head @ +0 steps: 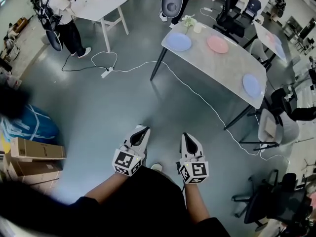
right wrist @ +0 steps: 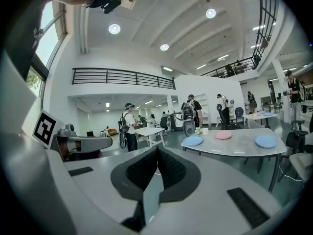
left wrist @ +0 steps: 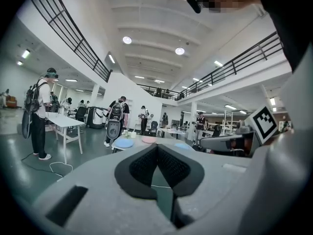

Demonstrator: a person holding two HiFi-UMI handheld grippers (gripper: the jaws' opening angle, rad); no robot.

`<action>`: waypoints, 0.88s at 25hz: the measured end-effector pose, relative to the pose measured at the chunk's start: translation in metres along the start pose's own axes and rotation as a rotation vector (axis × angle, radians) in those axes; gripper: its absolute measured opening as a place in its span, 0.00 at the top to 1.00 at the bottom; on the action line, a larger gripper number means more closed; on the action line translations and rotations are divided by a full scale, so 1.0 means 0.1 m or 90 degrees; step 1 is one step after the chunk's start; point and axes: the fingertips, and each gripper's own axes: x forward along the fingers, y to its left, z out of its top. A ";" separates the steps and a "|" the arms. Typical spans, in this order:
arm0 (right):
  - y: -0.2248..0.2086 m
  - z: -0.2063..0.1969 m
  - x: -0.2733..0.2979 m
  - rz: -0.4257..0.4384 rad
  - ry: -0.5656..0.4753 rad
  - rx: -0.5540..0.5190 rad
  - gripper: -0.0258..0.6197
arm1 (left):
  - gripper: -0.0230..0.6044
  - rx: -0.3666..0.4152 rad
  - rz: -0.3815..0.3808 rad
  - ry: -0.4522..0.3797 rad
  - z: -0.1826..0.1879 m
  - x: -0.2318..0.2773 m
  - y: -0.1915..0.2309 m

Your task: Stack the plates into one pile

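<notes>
Three plates lie apart on a grey marble-look table (head: 224, 65) several steps ahead: a blue plate (head: 178, 41) at its far left, a pink plate (head: 217, 44) beside it, and another blue plate (head: 252, 85) near the right end. The right gripper view shows them as blue plate (right wrist: 193, 141), pink plate (right wrist: 223, 135) and blue plate (right wrist: 266, 141). In the left gripper view they are small, the left blue plate (left wrist: 124, 143) clearest. My left gripper (head: 143, 129) and right gripper (head: 187, 135) hang over bare floor, far short of the table. Both are shut and hold nothing.
A small flower vase and a cup (head: 191, 23) stand at the table's far edge. A white cable (head: 197, 95) and power strip (head: 106, 72) run across the floor. Office chairs (head: 269, 127) stand right, cardboard boxes (head: 32, 159) left. A person (head: 61, 19) stands by a white table (head: 98, 6).
</notes>
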 end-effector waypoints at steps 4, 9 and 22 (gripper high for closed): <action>-0.09 0.02 0.25 0.005 -0.012 0.017 0.94 | 0.94 -0.006 -0.002 0.002 -0.01 0.28 0.22; -0.19 0.13 0.82 0.006 -0.005 0.007 0.94 | 0.94 -0.034 -0.028 0.001 0.00 0.75 0.65; -0.54 0.83 2.81 -0.053 0.014 -0.013 0.94 | 0.94 -0.047 -0.080 0.011 0.45 2.01 2.19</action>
